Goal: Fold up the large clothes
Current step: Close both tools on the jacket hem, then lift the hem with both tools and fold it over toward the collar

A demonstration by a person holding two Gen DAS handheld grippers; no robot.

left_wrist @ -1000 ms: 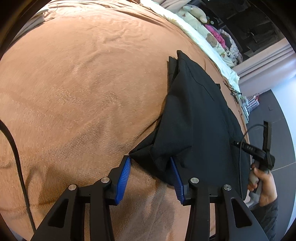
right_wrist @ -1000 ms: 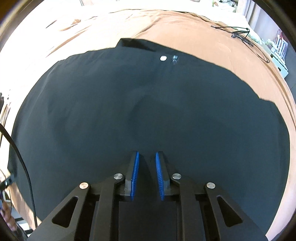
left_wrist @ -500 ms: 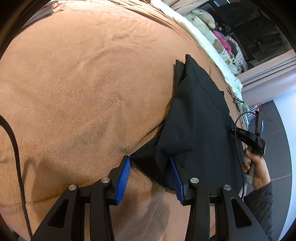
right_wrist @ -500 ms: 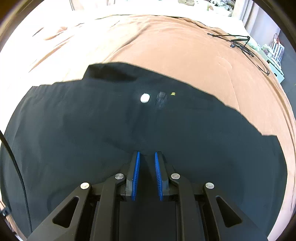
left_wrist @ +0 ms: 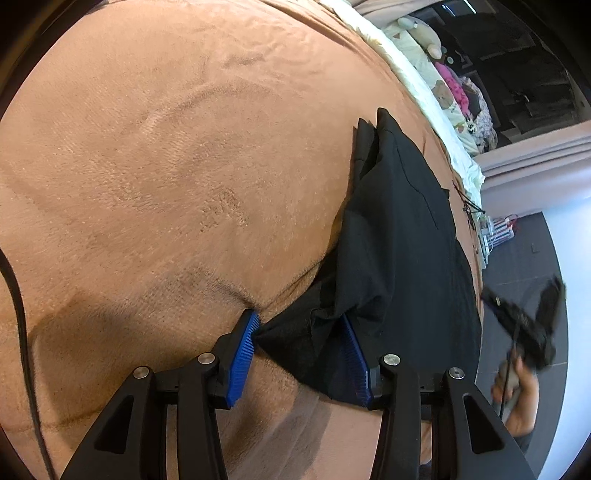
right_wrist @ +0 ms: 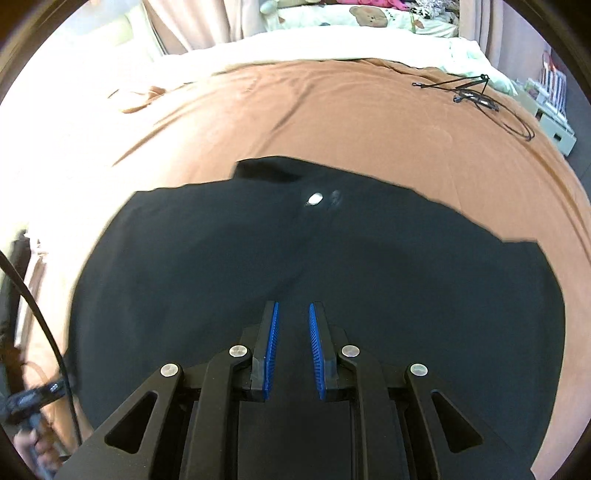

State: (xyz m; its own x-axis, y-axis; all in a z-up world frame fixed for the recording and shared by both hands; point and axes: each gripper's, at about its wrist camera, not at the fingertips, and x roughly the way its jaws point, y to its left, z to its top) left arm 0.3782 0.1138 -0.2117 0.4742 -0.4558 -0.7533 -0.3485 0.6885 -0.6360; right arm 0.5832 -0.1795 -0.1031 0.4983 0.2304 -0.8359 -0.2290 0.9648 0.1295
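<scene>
- Jaws of the left gripper are seen parted and opening, with a bunched corner of the black garment lying between the blue pads; the far pad is partly covered by the cloth, and a firm clench is not shown.
- Jaws of the right gripper are held narrow, with a slim gap between the blue pads; only the black garment is seen behind the gap, and whether any cloth is pinched cannot be told.
- The garment is spread on a brown blanket that covers the bed, with its far edge folded into a small flap.
- A pale button is seen on the garment, ahead of the right gripper's tips.
- In the left wrist view the right gripper is shown blurred at the far edge, held in a hand.
- A black cable lies on the blanket near its far right corner, well apart from the garment.
- White bedding and soft toys are seen beyond the blanket.
</scene>
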